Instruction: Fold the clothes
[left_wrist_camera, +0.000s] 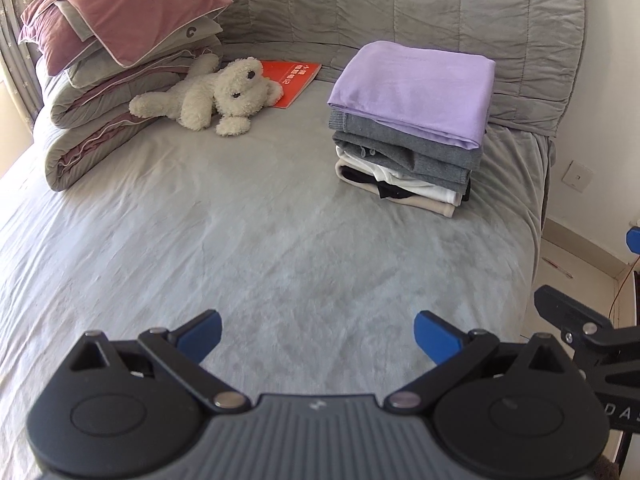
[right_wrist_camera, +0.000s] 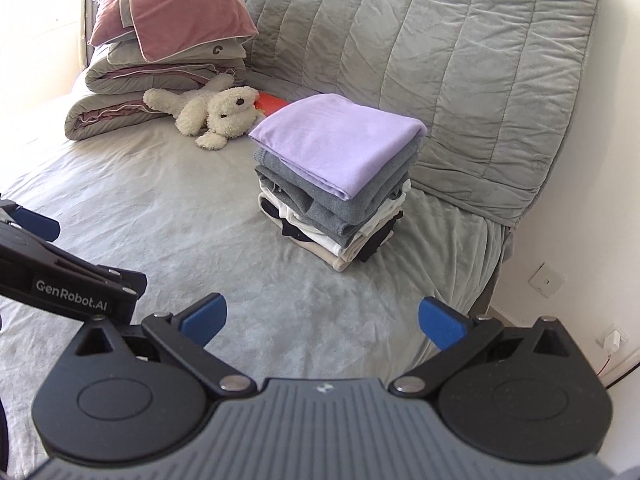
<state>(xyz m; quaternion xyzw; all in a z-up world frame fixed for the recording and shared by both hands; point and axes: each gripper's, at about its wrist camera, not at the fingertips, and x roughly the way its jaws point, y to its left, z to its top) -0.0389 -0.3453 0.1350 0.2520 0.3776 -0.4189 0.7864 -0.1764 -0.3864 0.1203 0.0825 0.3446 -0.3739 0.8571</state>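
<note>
A stack of folded clothes [left_wrist_camera: 408, 136] [right_wrist_camera: 336, 184] stands on the grey bed [left_wrist_camera: 240, 240] [right_wrist_camera: 160, 208] near the headboard, with a lilac garment [left_wrist_camera: 416, 88] [right_wrist_camera: 340, 140] on top, grey ones under it, then white, black and beige pieces. My left gripper [left_wrist_camera: 318, 338] is open over the bare sheet, well short of the stack, with nothing between its blue fingertips. My right gripper [right_wrist_camera: 322, 322] is also open and holds nothing, in front of the stack. The left gripper's body [right_wrist_camera: 60, 280] shows at the left edge of the right wrist view.
A white plush dog [left_wrist_camera: 216, 96] [right_wrist_camera: 212, 114] lies by a red book [left_wrist_camera: 292, 80] [right_wrist_camera: 270, 102]. Folded grey and pink bedding with a pink pillow [left_wrist_camera: 120, 24] [right_wrist_camera: 172, 12] is piled at the far left. The quilted headboard [left_wrist_camera: 400, 4] [right_wrist_camera: 440, 52] stands behind. The bed's right edge drops to a wall with a socket [left_wrist_camera: 576, 176] [right_wrist_camera: 546, 280].
</note>
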